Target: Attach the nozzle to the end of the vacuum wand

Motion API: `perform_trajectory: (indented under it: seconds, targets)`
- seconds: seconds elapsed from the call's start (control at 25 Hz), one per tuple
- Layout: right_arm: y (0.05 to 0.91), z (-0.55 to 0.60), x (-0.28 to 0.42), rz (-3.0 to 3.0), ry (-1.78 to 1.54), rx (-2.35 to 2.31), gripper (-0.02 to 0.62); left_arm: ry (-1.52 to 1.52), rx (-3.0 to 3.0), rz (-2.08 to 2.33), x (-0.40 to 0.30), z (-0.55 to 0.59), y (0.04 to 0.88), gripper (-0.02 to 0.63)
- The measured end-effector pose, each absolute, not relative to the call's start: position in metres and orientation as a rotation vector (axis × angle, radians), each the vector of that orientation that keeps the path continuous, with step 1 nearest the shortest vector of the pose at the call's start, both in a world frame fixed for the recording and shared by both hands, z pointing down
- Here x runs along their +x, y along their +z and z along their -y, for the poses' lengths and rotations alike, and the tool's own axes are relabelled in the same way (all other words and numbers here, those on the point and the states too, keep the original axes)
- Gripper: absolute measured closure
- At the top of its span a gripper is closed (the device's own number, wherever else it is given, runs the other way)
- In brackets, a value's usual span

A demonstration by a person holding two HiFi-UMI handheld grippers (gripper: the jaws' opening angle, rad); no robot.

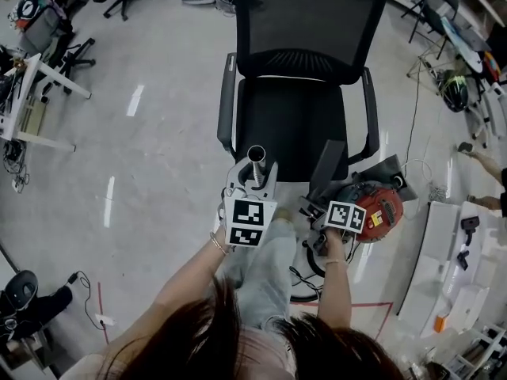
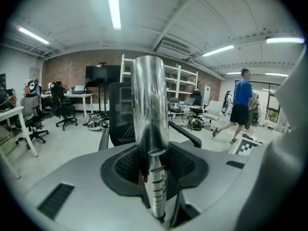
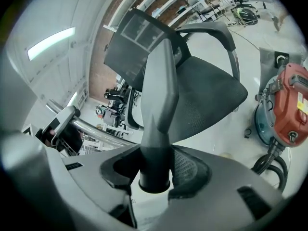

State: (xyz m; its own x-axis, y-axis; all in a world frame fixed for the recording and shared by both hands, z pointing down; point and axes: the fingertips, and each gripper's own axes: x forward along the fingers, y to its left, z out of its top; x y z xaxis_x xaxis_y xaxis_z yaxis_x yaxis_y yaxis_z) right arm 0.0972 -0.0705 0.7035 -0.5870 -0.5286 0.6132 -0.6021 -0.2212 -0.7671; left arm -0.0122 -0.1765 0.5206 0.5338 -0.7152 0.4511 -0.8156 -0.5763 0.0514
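Observation:
My left gripper (image 1: 255, 182) is shut on the chrome vacuum wand (image 1: 257, 161), whose open tube end points up at the head camera. The wand (image 2: 150, 129) rises upright between the jaws in the left gripper view. My right gripper (image 1: 323, 196) is shut on the dark grey crevice nozzle (image 1: 328, 165), which stands just right of the wand, apart from it. In the right gripper view the nozzle (image 3: 160, 100) tapers away from the jaws, its round socket end toward the camera, and the wand (image 3: 96, 129) shows at the left. The two parts are not joined.
A black mesh office chair (image 1: 297, 70) stands right behind both grippers. A red and teal vacuum canister (image 1: 372, 210) with black hose sits on the floor at the right. White panels (image 1: 444, 267) lie further right. A person (image 2: 239, 106) walks in the background.

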Motion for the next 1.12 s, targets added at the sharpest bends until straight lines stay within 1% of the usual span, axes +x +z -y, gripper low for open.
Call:
perform_trajectory:
  seconds: [0.44,1.12]
  targets:
    - [0.660,0.059,0.095,2.004,1.919,1.443,0.413,0.549,2.549,1.247,-0.009,0.145,0.510,0.462]
    - [0.620,0.016,0.094,2.127,1.837,1.210,0.413,0.541,2.565,1.327,0.007,0.086,0.494,0.462]
